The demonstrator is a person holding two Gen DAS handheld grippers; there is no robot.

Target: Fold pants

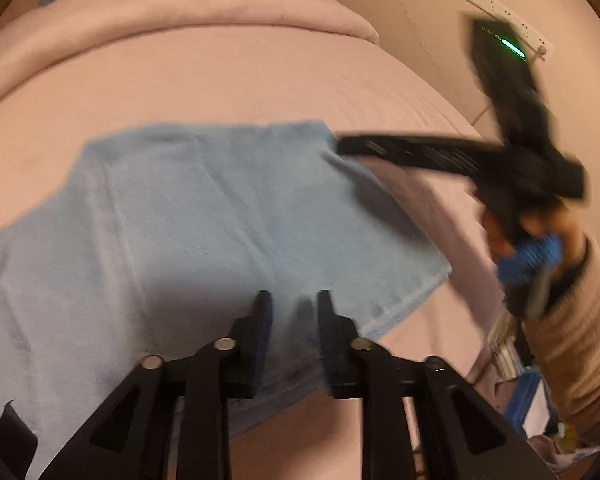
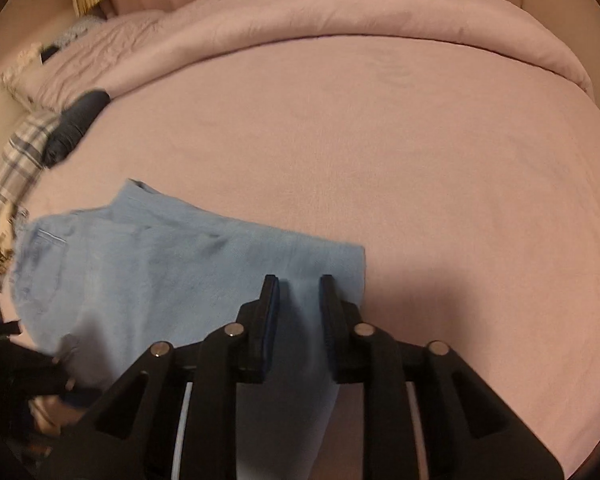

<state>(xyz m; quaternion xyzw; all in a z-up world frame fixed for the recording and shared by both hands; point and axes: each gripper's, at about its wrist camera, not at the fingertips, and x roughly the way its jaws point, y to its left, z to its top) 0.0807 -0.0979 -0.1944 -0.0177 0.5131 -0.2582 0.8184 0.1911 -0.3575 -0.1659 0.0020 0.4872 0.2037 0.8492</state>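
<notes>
Now pants (image 1: 204,232) flat on bed (image 1: 220,76) — both tools parted.

pants (image 1: 204,216): soft matt blue cloth | bedspread (image 2: 420,160): matt pink fabric

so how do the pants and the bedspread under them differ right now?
The pants are light blue; the bedspread is dusty pink. The pants are a small folded piece near the bed's front edge; the bedspread covers the whole bed. The pants show seams and a pocket; the bedspread looks plain. Both lie flat, and neither is gripped.
</notes>
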